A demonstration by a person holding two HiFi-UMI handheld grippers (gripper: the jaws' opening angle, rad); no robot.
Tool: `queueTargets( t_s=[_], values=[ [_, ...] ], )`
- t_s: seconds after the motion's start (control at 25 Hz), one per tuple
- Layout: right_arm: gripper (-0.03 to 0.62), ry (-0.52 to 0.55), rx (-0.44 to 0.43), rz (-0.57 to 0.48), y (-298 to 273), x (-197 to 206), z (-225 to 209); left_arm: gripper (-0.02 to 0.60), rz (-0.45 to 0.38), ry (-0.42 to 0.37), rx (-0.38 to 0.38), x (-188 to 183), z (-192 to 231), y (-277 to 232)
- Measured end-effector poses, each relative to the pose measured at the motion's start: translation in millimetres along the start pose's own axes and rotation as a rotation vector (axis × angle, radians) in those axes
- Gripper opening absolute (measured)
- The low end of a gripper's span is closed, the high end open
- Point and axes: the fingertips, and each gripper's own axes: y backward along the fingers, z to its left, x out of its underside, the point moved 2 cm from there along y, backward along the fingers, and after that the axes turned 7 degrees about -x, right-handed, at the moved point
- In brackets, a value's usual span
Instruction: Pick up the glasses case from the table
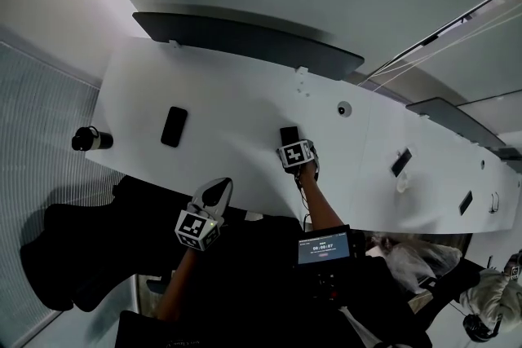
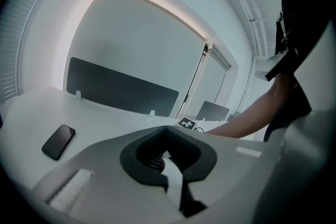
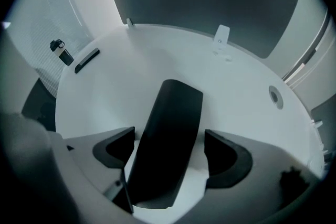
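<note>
The black glasses case [image 3: 169, 128] lies flat on the white table [image 1: 228, 94], running lengthwise between the jaws of my right gripper [image 3: 168, 135]. That gripper points steeply down over it and stands open, with a gap beside each dark pad [image 3: 229, 157]. In the head view the right gripper [image 1: 297, 154] covers most of the case [image 1: 288, 133]. My left gripper [image 1: 218, 190] hovers at the table's near edge, away from the case. Its jaws are shut and hold nothing in the left gripper view [image 2: 167, 132].
A black phone [image 1: 174, 126] lies on the table to the left, and a dark bottle [image 1: 90, 139] stands off the left end. A dark divider panel [image 1: 245, 41] runs along the far edge. A round cable port [image 1: 343, 109] and further small items [image 1: 400, 162] sit to the right.
</note>
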Motion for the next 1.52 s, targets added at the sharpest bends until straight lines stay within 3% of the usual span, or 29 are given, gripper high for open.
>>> queueTargets(
  t_s=[0.44, 0.68, 0.8, 0.92, 1.24, 1.4, 1.52],
  values=[
    [0.407, -0.041, -0.055, -0.034, -5, 0, 4, 0.006, -0.010, -0.021, 0.043, -2, -5, 0],
    [0.403, -0.034, -0.041, 0.016, -1, 4, 2, 0.006, -0.028, -0.019, 0.080, -5, -13, -1],
    [0.342, 0.025, -0.010, 0.065, 1, -1, -7, 0.006, -0.030, -0.023, 0.089, -6, -16, -3],
    [0.331, 0.037, -0.022, 0.093, 1, 0, -8, 0.006, -0.027, -0.027, 0.088, -6, -16, -5],
    [0.325, 0.045, -0.025, 0.056, 2, -1, -10, 0.006, -0.030, -0.022, 0.078, -7, -14, -7],
    [0.325, -0.046, -0.099, 0.077, 5, 13, -2, 0.006, -0.026, -0.027, 0.082, -7, -16, -10],
    [0.324, -0.037, -0.088, 0.013, 6, 4, -7, 0.006, -0.026, -0.032, 0.084, -7, -17, -12]
  ],
)
